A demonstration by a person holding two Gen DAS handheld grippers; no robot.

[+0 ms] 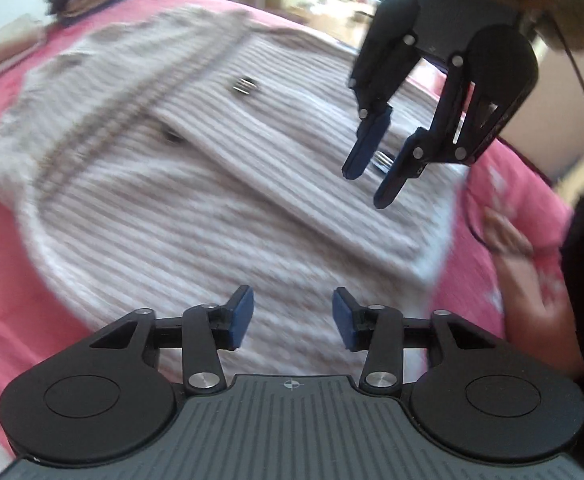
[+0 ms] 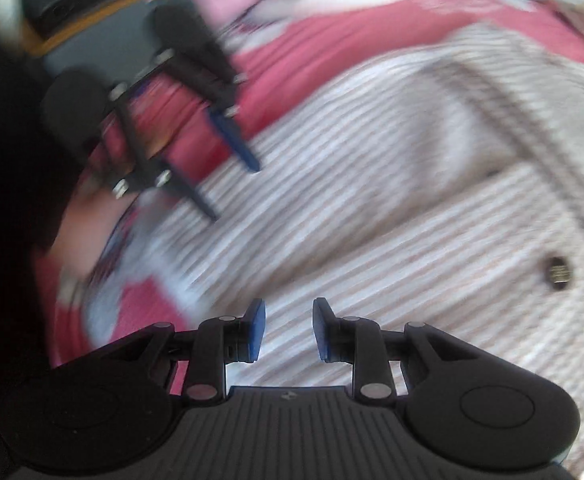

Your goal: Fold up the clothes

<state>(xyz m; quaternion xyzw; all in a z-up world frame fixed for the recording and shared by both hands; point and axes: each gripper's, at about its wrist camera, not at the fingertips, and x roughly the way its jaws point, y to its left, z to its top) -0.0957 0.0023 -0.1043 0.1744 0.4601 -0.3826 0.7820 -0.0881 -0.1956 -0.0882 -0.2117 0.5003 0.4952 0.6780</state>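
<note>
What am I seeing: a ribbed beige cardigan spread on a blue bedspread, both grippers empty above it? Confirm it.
The bedspread is pink, not blue; the left wrist view shows it around the ribbed beige cardigan. The rest holds: the left gripper and the right gripper stand open with nothing between their pads.

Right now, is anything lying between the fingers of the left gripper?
No. In the left wrist view the left gripper stands open with nothing between its fingers; only the ribbed beige cardigan shows behind the gap.
</note>
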